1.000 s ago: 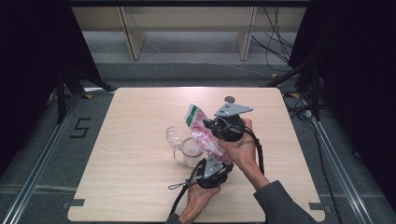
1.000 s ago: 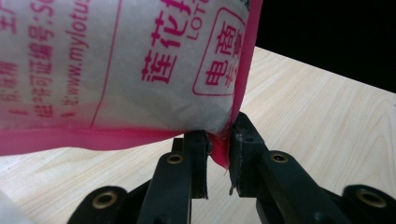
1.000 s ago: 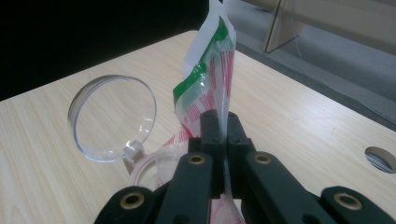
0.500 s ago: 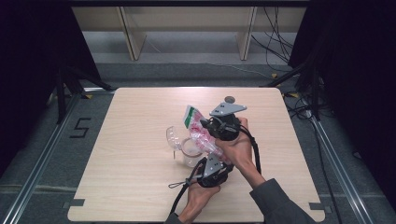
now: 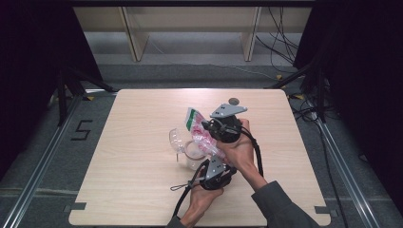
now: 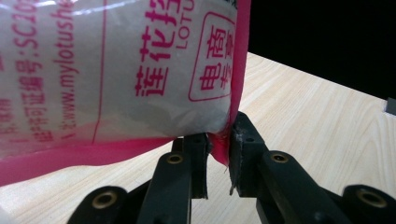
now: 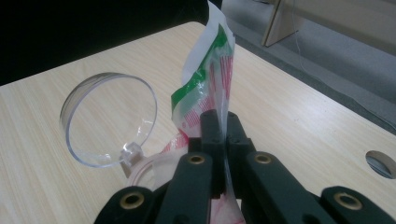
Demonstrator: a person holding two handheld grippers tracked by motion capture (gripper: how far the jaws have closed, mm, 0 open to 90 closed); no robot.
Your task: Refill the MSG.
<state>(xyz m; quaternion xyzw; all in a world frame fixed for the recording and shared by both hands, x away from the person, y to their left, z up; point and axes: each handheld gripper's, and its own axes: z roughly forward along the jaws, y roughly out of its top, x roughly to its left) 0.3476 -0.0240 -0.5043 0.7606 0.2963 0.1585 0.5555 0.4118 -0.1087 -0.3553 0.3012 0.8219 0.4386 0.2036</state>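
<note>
Sachet (image 5: 203, 137) of pink-printed plastic hangs in the air between your two hands, above the middle of the bench (image 5: 128, 190) and right over the clear plastic container (image 5: 190, 153) whose hinged lid (image 7: 109, 120) stands open. Your left tongs (image 6: 219, 154) pinch the pink sealed edge at one bottom corner, the pads nearly together with just the film between them. Your right tongs (image 7: 223, 140) are fully closed on the upper part of the sachet, below its green-striped top (image 7: 198, 88), which sticks up free.

The risks, as I judge them: both grips sit on thin, slick film, so if you pull the hands apart too sharply the seam could slip out of the left tongs, which hold only a narrow strip at the corner. If the film tears suddenly, the contents may scatter past the container onto the bench. The container looks light and unheld; a dragging sachet or a knock from either hand could push it or flip the lid shut. Keep the sachet centred over the opening and tilt slowly.
</note>
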